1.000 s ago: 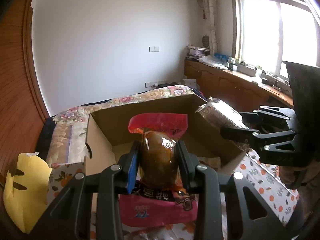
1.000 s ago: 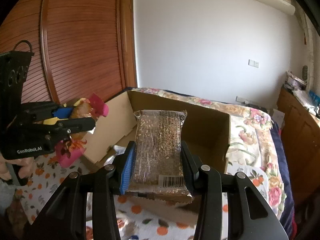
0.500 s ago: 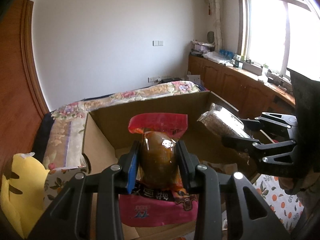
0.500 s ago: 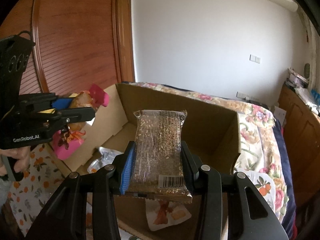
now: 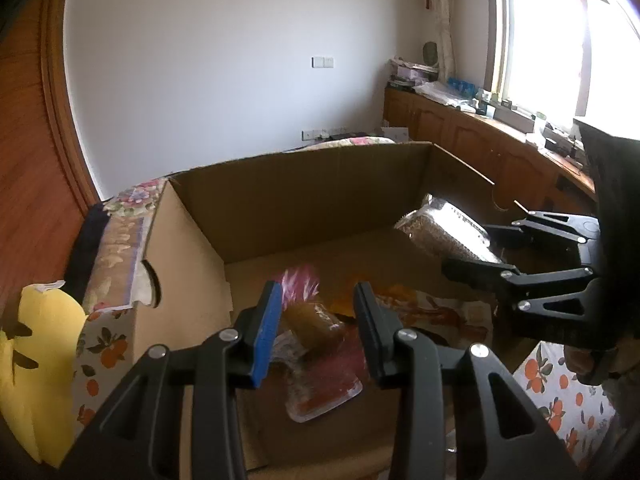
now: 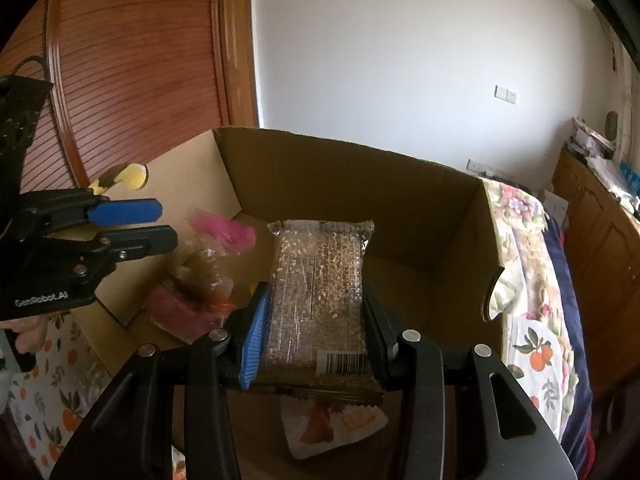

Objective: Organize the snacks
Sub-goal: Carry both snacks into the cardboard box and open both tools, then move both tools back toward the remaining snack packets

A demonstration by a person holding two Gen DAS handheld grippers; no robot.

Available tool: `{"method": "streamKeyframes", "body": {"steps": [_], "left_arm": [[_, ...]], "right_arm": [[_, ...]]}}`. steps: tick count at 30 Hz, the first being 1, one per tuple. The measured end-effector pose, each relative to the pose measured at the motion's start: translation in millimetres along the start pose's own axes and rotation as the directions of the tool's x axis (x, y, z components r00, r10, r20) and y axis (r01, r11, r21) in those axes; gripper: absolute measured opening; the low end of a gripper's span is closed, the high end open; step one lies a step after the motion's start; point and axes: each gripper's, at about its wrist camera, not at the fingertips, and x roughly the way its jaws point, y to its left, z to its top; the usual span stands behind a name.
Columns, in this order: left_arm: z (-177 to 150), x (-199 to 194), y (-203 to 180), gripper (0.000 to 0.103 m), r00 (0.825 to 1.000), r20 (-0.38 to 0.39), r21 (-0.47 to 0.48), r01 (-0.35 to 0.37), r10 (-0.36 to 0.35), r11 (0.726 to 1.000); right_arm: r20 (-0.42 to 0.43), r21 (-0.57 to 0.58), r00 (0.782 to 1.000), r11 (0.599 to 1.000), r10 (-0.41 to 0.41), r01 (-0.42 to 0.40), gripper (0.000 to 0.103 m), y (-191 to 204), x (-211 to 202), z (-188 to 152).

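An open cardboard box stands on a bed. My left gripper is open over the box's left part; the pink-and-brown snack packet is free of the jaws and blurred below them, and shows in the right wrist view too. My right gripper is shut on a clear packet of grain bars and holds it above the inside of the box. That packet also shows in the left wrist view. The left gripper appears at the left of the right wrist view.
Other snack packets lie on the box floor. An orange-print cloth covers the bed around the box. A yellow object sits left of the box. A wooden cabinet runs under the window.
My left gripper has opened and let go of the pink-and-brown packet, which drops into the box. Both grippers have moved forward over the box. The right still holds the grain bars.
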Motion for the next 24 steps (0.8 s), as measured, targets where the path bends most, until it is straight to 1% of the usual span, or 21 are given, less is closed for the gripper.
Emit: {"method": "streamKeyframes", "body": {"steps": [3,6,8,10,13,19,21,24], "left_arm": [[0.1,-8.0,0.6,0.038,1.0,0.006,-0.011,0.007,-0.007,1.0],[-2.8,-19.4,-0.9,0.04,1.0,0.012,-0.009,0.006,-0.006,1.0],[-6.6,-26.7,-0.5,0.042,1.0,0.017,-0.008,0.011,-0.01,1.0],[-11.2,-36.4,-1.0,0.042,1.0,0.023,-0.008,0.009,-0.009,1.0],[-17.6,-51.1,-2.7,0.044,1.0,0.03,0.003,0.007,-0.007,1.0],[-29.5,-85.0,-5.3,0.045,0.999,0.05,0.01,0.005,-0.006,1.0],[-38.1,-94.3,-5.7,0.045,0.999,0.05,0.008,0.012,-0.013,1.0],[-51.1,-100.7,-5.2,0.045,0.999,0.04,0.002,0.014,-0.014,1.0]], "right_arm": [[-0.01,0.003,1.0,1.0,-0.001,0.001,0.045,1.4,0.6,0.7],[-0.011,0.002,1.0,1.0,-0.019,0.019,0.049,2.8,-2.7,1.4],[-0.003,0.005,1.0,1.0,-0.024,0.024,0.057,3.7,-8.7,1.4],[0.003,0.008,1.0,1.0,-0.024,0.024,0.058,4.9,-15.5,1.7],[0.013,0.004,0.999,1.0,-0.031,0.031,0.058,10.9,-30.6,-0.5],[0.051,0.035,0.999,0.999,-0.02,0.019,0.059,22.9,-73.7,-9.8],[0.058,0.04,0.998,0.999,-0.013,0.011,0.06,30.5,-86.8,-15.8],[0.061,0.047,0.998,0.999,-0.003,0.0,0.067,43.2,-102.6,-28.6]]}}
